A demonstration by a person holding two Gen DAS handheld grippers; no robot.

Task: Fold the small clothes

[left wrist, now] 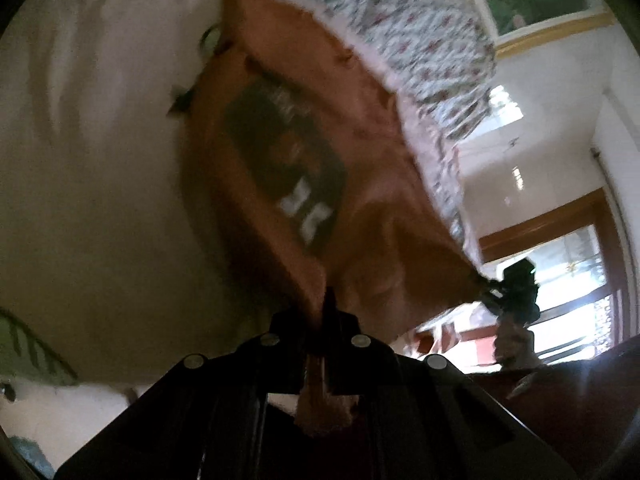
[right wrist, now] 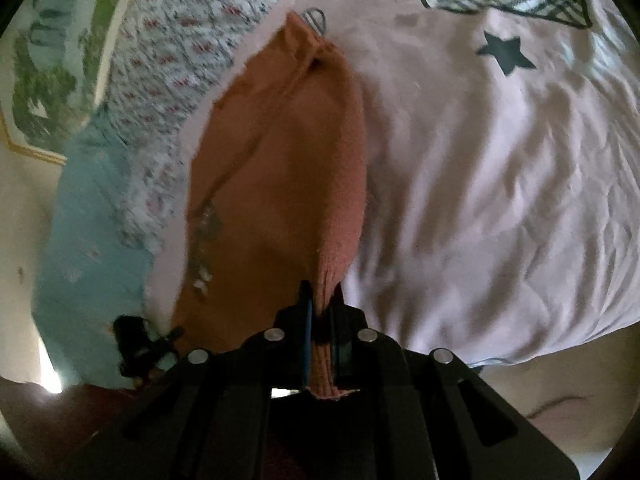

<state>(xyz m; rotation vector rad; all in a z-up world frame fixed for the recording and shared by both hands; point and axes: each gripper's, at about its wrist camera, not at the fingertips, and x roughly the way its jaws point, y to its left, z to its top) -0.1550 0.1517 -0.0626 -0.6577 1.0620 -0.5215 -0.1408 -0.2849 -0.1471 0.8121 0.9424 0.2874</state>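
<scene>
Two grippers, left gripper (left wrist: 325, 312) and right gripper (right wrist: 321, 300), each clamped on one orange garment (right wrist: 280, 168) over pink sheet (right wrist: 500, 200).

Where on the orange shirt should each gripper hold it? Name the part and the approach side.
Grip the orange shirt at its two edge corners, as now: the left gripper and right gripper each have their jaws shut on a bunched hem, coming from the near side. Held so, the cloth hangs stretched over the pink bedsheet.
</scene>
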